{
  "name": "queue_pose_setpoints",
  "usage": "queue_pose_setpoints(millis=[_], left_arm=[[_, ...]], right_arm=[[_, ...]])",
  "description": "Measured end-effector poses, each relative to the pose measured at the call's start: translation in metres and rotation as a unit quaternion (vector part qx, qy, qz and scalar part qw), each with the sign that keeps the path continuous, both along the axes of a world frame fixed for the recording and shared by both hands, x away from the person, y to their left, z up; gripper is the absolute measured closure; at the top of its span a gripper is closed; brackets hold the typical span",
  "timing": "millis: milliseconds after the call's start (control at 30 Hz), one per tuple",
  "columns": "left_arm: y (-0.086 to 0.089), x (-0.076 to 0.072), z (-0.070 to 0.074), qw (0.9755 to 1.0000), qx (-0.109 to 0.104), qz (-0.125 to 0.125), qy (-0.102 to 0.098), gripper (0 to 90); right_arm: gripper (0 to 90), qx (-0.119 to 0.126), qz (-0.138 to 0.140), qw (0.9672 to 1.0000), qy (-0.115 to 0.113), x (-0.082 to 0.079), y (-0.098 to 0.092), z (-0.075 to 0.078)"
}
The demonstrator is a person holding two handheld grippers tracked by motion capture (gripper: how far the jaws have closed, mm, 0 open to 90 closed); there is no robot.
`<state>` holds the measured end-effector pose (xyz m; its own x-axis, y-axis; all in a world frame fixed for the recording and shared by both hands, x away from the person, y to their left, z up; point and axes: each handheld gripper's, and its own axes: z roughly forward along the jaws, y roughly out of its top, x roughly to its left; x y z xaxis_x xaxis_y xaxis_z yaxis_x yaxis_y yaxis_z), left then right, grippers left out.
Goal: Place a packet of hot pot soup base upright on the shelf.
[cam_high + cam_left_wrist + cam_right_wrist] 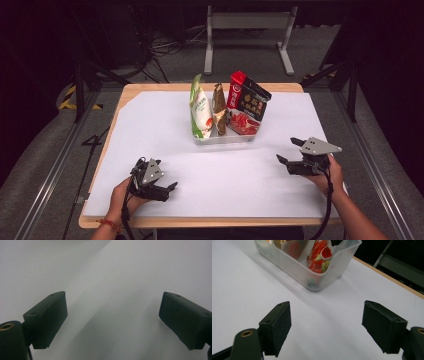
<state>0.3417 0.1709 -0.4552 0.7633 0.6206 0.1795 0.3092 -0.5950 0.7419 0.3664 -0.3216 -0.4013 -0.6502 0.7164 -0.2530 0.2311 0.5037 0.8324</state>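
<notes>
I hold both grippers empty and low over the bench [150,120]: left gripper [167,186] spread, right gripper [289,150] spread. Nothing is picked yet. Three packets, green [199,107], brown [219,107] and red [246,102], stand upright in the clear bin [227,138] at mid-bench, well apart from both grippers. Nothing blocks the approach; the packets crowd together.

White table cover [165,125], wooden table edge [150,86], grey floor [45,150], metal frame [247,22]
</notes>
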Motion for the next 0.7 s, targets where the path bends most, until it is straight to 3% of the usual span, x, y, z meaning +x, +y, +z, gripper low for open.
queue_pose_setpoints(millis=[133, 700], left_arm=[[-0.001, -0.001, 0.0, 1.0, 0.002, -0.001, 0.0, 8.9], [0.001, -0.002, 0.001, 1.0, -0.002, 0.0, -0.005, 8.9]], right_arm=[[23.2, -0.01, 0.005, 0.9999, -0.002, -0.007, -0.002, -0.003], [21.7, -0.01, 0.006, 0.9999, 0.003, -0.033, -0.023, -0.019]])
